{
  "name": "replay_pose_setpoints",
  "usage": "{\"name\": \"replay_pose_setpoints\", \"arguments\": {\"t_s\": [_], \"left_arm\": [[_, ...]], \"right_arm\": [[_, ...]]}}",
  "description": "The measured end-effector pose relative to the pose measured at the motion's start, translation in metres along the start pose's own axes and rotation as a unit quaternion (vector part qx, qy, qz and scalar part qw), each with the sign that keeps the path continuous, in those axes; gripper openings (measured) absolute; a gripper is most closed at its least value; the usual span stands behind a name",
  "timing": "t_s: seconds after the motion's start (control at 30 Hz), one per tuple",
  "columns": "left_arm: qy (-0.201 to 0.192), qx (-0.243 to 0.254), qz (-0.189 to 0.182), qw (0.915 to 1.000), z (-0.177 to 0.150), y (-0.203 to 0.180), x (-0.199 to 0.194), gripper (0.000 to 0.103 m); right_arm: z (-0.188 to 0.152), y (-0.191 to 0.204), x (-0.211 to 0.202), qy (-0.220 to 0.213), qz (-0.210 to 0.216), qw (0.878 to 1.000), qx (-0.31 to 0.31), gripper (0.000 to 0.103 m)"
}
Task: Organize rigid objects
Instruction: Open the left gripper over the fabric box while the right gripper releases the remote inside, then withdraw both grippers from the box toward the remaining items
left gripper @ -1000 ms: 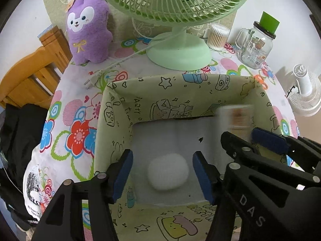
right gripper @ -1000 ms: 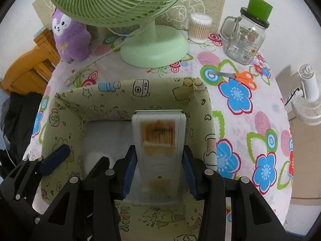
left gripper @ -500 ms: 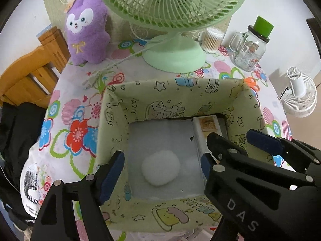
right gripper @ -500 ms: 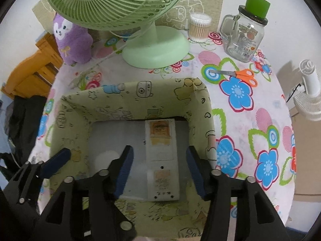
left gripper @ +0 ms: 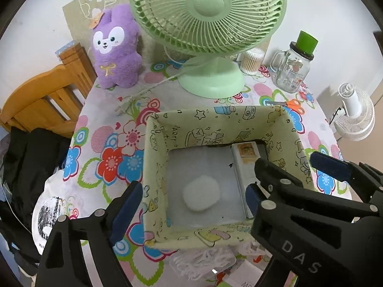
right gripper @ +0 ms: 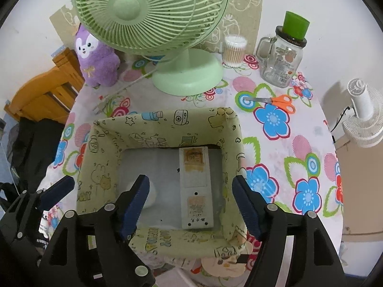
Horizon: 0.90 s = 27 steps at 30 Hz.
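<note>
one floral tablecloth (right gripper: 299,148), white wall (right gripper: 335,12), wooden chair (left gripper: 40,100)

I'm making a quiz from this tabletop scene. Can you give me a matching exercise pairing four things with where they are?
Things:
1. white remote control
2. orange-handled scissors
3. purple plush toy
4. cotton swab container

Places:
A. beside the wooden chair, at the table's edge
B. between the green fan's base and the glass jar
C. flat inside the fabric storage box
D. on the tablecloth beyond the box

Pairs: 1-C, 2-D, 3-A, 4-B
</note>
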State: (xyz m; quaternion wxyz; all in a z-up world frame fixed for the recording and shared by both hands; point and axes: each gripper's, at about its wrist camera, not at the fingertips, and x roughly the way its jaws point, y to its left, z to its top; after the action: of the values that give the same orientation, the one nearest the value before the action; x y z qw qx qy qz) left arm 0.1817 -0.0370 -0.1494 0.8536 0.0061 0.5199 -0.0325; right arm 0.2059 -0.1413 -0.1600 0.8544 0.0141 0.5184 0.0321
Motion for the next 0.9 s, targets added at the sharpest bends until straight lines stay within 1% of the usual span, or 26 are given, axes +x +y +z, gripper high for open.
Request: {"name": "replay_pose_setpoints", "arguments": {"t_s": [0.2,0.4,0.57,0.9], "left_arm": [[-0.007,0.008,-0.002,0.9999,-0.007,0.002,-0.014,0.094],[-0.012,0.011,-0.011,0.9998,-0.017,0.005,-0.028,0.098],[-0.020,0.013,-0.011,0.9997,-0.026,0.007,-0.040,0.101],[-0.028,0.023,-0.024,0.9990,-0.041,0.009,-0.062,0.103]], "right_arm": [[-0.008,0.000,-0.014,-0.004,-0.001,1.000,0.003,0.086],[-0.018,0.001,-0.028,-0.008,0.001,1.000,0.000,0.089],[-0.027,0.003,-0.040,-0.013,0.006,1.000,-0.006,0.090],[-0.047,0.004,-0.064,-0.027,0.014,1.000,-0.002,0.091]]}}
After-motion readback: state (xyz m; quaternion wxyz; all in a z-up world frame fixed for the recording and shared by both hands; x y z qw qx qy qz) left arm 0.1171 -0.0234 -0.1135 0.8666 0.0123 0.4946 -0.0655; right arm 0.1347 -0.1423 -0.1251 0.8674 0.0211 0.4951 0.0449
